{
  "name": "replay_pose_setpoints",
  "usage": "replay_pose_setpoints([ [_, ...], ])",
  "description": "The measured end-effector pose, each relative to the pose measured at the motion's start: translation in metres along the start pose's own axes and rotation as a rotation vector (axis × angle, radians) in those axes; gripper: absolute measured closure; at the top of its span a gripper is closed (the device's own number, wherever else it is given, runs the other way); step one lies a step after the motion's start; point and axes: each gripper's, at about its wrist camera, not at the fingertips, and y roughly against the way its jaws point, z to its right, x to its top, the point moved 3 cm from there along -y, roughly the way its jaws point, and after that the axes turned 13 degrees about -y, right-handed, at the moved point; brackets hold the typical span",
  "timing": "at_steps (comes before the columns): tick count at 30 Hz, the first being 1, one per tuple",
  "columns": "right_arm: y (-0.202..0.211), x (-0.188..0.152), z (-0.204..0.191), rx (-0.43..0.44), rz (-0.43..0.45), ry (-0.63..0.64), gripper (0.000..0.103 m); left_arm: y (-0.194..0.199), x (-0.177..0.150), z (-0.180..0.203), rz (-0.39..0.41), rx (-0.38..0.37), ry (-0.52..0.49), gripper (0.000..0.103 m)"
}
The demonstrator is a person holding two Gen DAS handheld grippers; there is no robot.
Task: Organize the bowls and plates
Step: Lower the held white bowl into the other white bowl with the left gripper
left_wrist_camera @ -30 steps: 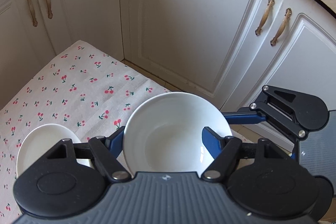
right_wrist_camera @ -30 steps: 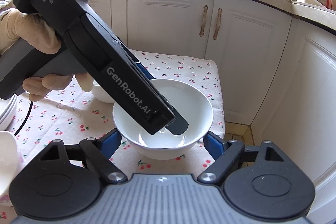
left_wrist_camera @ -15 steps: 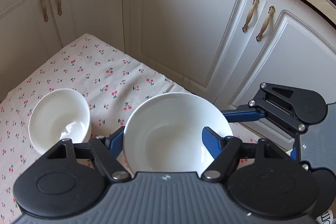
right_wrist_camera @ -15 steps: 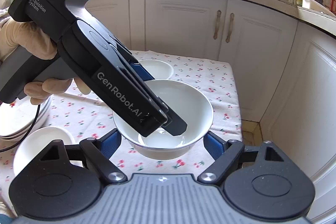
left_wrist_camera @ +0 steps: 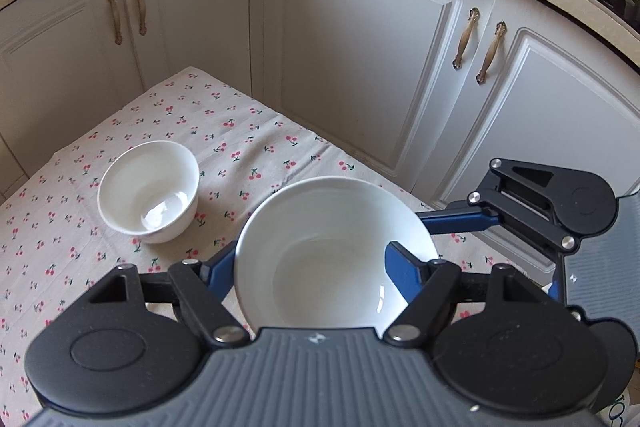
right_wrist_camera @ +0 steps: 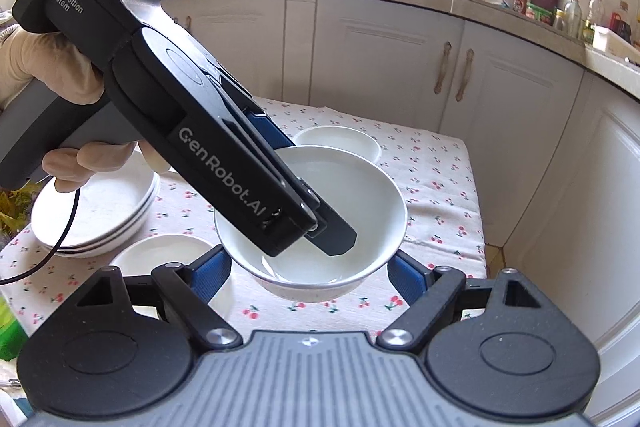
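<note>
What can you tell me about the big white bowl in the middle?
The big white bowl looks like smooth, shiny ceramic, round and deep, empty and clean inside. It sits upright, lifted above the cherry tablecloth. The left gripper clamps its rim, one blue finger outside the wall and one inside. The right gripper has a blue finger at each side, but whether they press the bowl is unclear. A smaller white bowl stands apart on the cloth.

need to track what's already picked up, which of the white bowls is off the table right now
The large white ceramic bowl between both grippers: the left gripper clamps its rim and its base hangs above the cherry-print tablecloth. The two smaller white bowls sit on the cloth.
</note>
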Motion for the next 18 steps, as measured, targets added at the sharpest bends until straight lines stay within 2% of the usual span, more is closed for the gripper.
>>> replay_pose_setpoints([
  [18, 0.001, -0.021, -0.062, 0.079, -0.055, 0.046, 0.014, 0.038, -0.066, 0.0, -0.024, 0.038, 0.08, 0.027],
])
